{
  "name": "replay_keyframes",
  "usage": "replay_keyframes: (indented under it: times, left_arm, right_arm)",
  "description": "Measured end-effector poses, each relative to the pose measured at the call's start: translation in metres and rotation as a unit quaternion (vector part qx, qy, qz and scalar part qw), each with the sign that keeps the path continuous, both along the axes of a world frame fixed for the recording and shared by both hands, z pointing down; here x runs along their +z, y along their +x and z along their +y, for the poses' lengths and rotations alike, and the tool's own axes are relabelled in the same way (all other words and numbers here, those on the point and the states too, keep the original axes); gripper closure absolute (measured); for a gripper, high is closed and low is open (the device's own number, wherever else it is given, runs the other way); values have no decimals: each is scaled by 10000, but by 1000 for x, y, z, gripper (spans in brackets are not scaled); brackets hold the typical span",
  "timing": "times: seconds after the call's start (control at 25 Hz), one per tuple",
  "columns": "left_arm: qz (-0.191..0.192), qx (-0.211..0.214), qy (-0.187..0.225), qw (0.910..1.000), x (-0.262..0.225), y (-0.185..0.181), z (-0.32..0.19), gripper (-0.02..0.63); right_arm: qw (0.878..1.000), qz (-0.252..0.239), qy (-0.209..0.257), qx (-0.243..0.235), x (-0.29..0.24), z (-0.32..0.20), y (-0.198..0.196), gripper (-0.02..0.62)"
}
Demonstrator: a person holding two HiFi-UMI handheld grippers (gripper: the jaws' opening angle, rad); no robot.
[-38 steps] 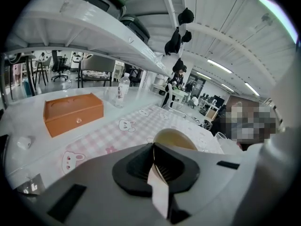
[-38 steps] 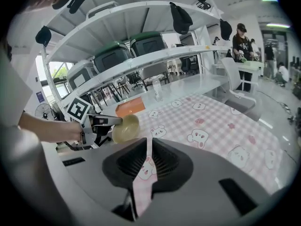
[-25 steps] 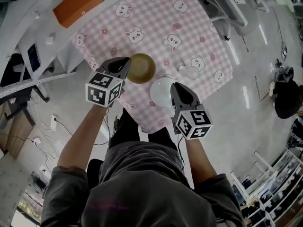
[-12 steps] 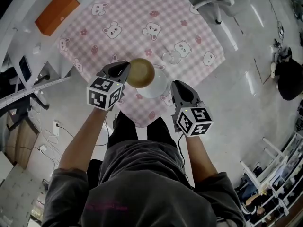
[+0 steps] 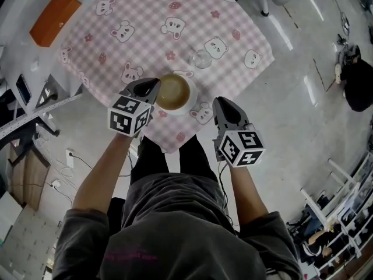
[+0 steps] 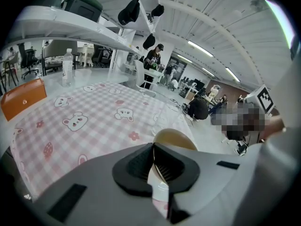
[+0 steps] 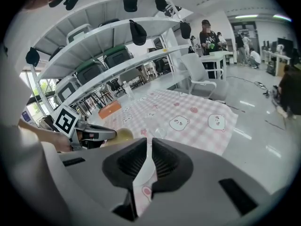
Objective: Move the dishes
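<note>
two dishes meet near the front corner of the table: a brown bowl (image 5: 172,91) sits inside the outline of a white dish (image 5: 188,105), whose rim shows as a crescent along the bowl's near right side. whether the bowl rests in the dish or hangs just above it cannot be told. the left gripper (image 5: 153,84) is clamped on the bowl's left rim, the thin wall pinched between its ribbed pads. the right gripper (image 5: 217,101) hovers beside the white dish, apart from it, its pads drawn almost together with only a slit between them and nothing pinched there. a clear glass (image 5: 202,58) stands farther in on the cloth, apart from both dishes. the surface is a pink checked tablecloth (image 5: 145,16) printed with bears and strawberries, one corner pointing toward the person. an orange box (image 5: 55,17) lies just off the cloth's far left corner, with a water bottle (image 6: 68,68) near it. around the table are a pale glossy floor (image 5: 291,127), a white chair (image 7: 200,72) and white shelves (image 7: 117,46) holding dark cases, with black caps (image 7: 138,32) hung along their edges.
</note>
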State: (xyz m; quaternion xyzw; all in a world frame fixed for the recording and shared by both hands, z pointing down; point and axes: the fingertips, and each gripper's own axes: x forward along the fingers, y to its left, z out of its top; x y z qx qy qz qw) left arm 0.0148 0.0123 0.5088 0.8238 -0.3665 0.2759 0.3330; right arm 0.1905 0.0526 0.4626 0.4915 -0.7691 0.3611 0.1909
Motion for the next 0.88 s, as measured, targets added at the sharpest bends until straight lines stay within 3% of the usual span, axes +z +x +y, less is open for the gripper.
replay_keyframes:
  times: [0.88]
  left_arm:
    - [-15,152,-342,9993,55,18,24,597]
  right_arm:
    - [9995,6,-280,156,34,30,15,557]
